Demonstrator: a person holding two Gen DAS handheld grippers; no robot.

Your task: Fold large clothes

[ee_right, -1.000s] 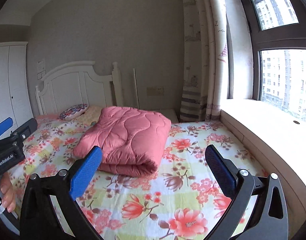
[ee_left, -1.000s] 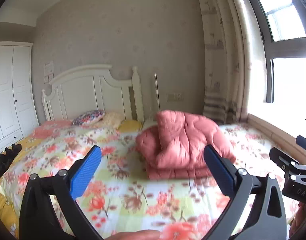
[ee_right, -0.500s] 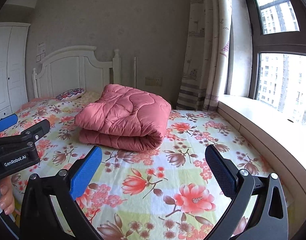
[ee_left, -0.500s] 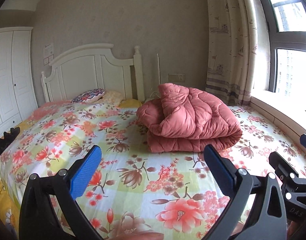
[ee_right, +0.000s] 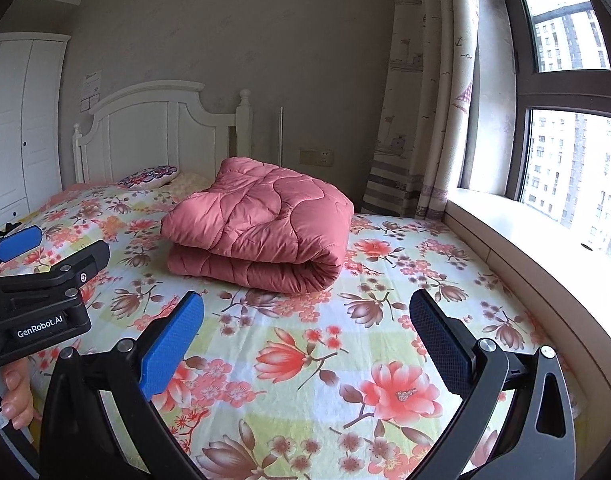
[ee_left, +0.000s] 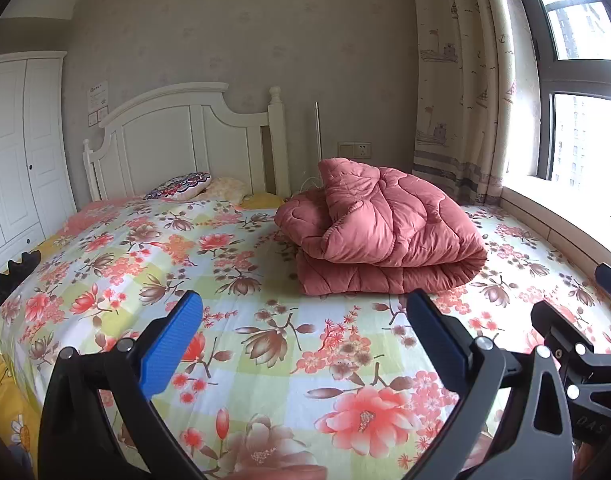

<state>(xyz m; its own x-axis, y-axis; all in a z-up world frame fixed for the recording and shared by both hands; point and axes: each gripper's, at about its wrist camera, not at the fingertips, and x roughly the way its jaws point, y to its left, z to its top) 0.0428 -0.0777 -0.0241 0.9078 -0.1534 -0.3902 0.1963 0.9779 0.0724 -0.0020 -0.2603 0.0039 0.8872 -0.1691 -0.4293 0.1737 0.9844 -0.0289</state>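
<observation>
A pink quilted comforter (ee_left: 381,232) lies folded in a thick bundle on the floral bed sheet (ee_left: 233,320), toward the head of the bed. It also shows in the right wrist view (ee_right: 261,228). My left gripper (ee_left: 305,332) is open and empty, held above the foot of the bed, well short of the comforter. My right gripper (ee_right: 305,332) is open and empty too, beside the left one. The left gripper's body (ee_right: 37,300) shows at the left edge of the right wrist view.
A white headboard (ee_left: 177,148) and pillows (ee_left: 181,190) stand at the far end. A white wardrobe (ee_left: 17,152) is on the left. A window sill (ee_right: 537,240) and curtain (ee_right: 421,120) run along the right. A dark item (ee_left: 9,276) lies at the bed's left edge.
Both grippers have dropped lower and pulled back a little from the comforter. The comforter has not moved. Both stay open.
</observation>
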